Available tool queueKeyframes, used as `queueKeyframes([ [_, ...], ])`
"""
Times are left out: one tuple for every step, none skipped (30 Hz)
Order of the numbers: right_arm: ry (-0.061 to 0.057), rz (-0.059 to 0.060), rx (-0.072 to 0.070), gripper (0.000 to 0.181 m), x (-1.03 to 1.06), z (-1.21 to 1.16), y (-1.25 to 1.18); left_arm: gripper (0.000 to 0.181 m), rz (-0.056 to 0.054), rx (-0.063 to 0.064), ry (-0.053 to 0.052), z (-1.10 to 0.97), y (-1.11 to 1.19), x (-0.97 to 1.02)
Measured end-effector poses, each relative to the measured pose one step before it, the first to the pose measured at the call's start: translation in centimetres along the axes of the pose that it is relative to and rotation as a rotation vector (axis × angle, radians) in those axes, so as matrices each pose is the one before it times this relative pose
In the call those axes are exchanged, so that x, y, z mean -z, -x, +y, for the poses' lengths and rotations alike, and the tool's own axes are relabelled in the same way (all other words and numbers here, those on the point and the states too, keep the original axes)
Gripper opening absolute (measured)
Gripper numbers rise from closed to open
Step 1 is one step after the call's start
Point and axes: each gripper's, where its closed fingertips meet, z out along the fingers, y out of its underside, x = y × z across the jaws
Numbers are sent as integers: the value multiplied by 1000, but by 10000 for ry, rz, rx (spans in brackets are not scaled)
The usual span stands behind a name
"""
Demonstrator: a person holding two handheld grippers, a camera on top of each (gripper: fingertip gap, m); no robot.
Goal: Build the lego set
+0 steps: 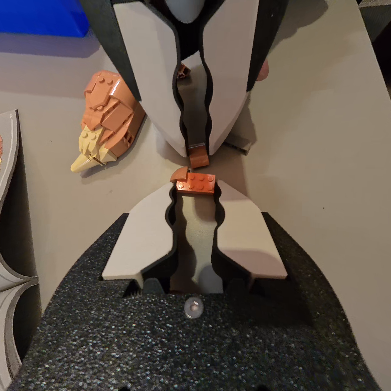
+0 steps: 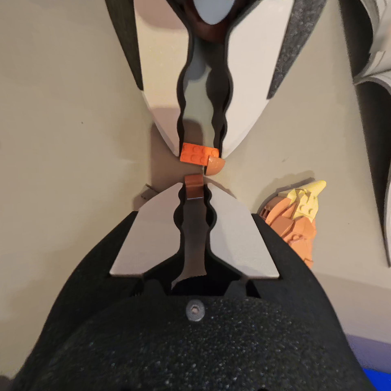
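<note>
My left gripper is shut on an orange studded plate that carries a small rounded brown piece at its left end. My right gripper is shut on a brown curved slope piece. The two grippers face each other tip to tip above the table. In the left wrist view the right gripper holds the slope piece just beyond the plate. In the right wrist view the left gripper holds the plate just beyond the slope piece, with a small gap between them.
A partly built tan and cream lego model lies on the beige table, also in the right wrist view. An open instruction booklet lies at the left edge. A blue container stands at the far left. Less than 4 cm separates the two grippers' tips.
</note>
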Motion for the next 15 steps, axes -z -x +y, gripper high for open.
queueKeyframes([
  [-264,81,-231,16,140,43,-135,34,-32,32,-62,-80,91,25],
  [-343,57,-232,16,250,-52,-115,34,-42,36,-83,-99,109,62],
  [-466,33,-256,16,398,-253,-90,34,-36,49,-103,-133,107,56],
  [-563,46,-292,16,513,-470,-104,34,-28,62,-107,-138,107,67],
  [-625,80,-316,16,511,-629,-166,34,-33,64,-148,-201,112,61],
  [-631,71,-296,16,441,-692,-116,34,-2,80,-180,-270,68,71],
  [-530,89,-238,16,340,-582,-124,34,-5,78,-188,-291,67,58],
  [-329,110,-151,16,192,-341,-127,34,-30,71,-181,-275,96,61],
  [-185,181,-55,16,109,-177,-185,34,-37,75,-168,-249,110,52],
  [-73,150,4,16,42,-55,-124,34,-46,89,-174,-260,124,65],
  [-50,67,9,16,17,-81,2,34,-56,100,-171,-251,144,62],
  [-44,-11,-16,16,-21,-108,96,34,-59,92,-154,-229,161,79],
  [-27,8,-15,16,-31,-115,75,34,-47,72,-146,-213,124,80],
  [-21,55,-1,16,-54,-114,14,34,-25,68,-122,-170,93,62],
  [-19,76,19,16,-46,-120,-28,34,-5,58,-90,-137,42,57],
])
